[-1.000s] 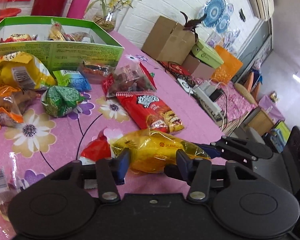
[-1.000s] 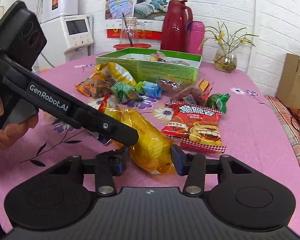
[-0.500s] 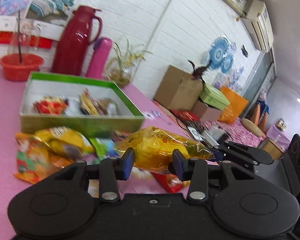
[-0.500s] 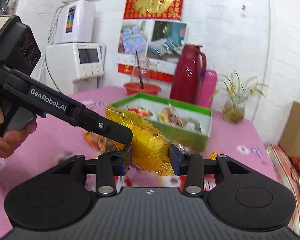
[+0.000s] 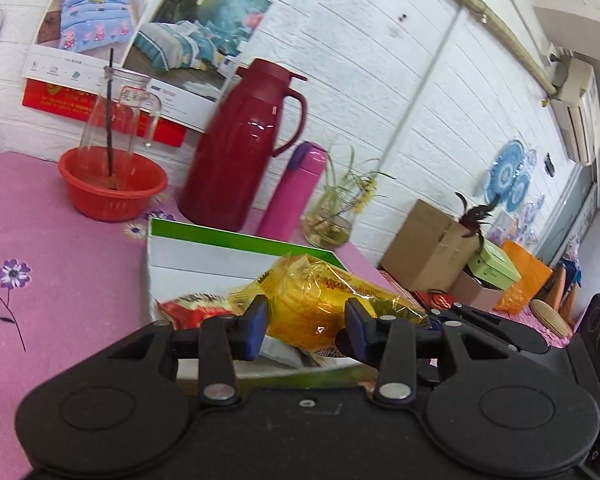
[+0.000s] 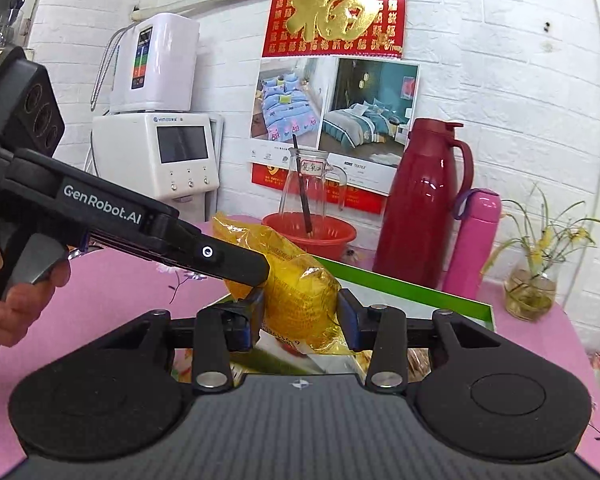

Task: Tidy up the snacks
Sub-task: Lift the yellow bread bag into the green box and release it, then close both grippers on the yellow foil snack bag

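A long yellow snack bag [image 5: 312,304] is held by both grippers above the green-rimmed box [image 5: 236,240]. My left gripper [image 5: 306,326] is shut on one end of it. My right gripper [image 6: 300,312] is shut on the other end of the yellow bag [image 6: 296,280], over the box [image 6: 400,284]. The left gripper's body [image 6: 140,224] reaches in from the left in the right wrist view. A red snack packet [image 5: 196,310] lies in the box below the bag. The rest of the box's contents are hidden by the bag and grippers.
A red thermos [image 5: 244,148], a pink flask [image 5: 292,192], a glass plant vase [image 5: 332,220] and a red bowl holding a glass jug [image 5: 112,184] stand behind the box on the pink flowered table [image 5: 40,248]. Cardboard boxes [image 5: 428,248] are at right.
Both grippers lifted the yellow bag off the table and carried it forward over the green box. The loose snacks on the table have dropped out of view.
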Motion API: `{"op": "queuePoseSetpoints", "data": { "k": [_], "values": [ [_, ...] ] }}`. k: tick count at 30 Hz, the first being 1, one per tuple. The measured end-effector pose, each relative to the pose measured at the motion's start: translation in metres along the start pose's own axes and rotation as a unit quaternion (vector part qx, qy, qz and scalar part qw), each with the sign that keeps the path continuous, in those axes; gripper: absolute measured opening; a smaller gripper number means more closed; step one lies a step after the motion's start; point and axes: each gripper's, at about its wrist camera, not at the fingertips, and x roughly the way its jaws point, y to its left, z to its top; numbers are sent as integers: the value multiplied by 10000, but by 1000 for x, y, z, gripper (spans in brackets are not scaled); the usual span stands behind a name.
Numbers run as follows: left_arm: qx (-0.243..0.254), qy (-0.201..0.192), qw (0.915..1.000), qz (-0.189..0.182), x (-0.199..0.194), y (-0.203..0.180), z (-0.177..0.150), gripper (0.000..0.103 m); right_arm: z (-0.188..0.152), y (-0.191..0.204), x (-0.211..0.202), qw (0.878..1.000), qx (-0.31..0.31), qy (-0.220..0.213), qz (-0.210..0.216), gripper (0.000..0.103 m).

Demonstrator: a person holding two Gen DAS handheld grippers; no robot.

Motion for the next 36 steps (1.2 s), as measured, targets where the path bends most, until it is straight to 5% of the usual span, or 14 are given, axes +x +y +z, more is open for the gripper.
{"op": "queuePoseSetpoints", "data": {
  "k": [4, 6, 7, 8, 25, 36],
  "values": [
    [-69, 93, 9998, 139, 18, 18, 0, 12, -5, -6, 28, 9998, 86, 159, 85, 69],
    [-121, 180, 9994, 285, 27, 27, -4, 48, -11, -7, 43, 9995, 80, 311, 77, 73],
    [-174, 199, 9989, 397, 30, 31, -7, 88, -14, -6, 51, 9990, 42, 441, 37, 87],
    [-199, 191, 9982, 526, 32, 33, -9, 103, -18, -5, 57, 9982, 13, 589, -66, 98],
    [104, 76, 9981, 597, -26, -13, -24, 103, -14, 12, -19, 9991, 109, 348, -207, 103],
    [3, 504, 9971, 578, -40, -25, -70, 103, -48, 40, -47, 9966, 16, 823, -59, 103]
  ]
}}
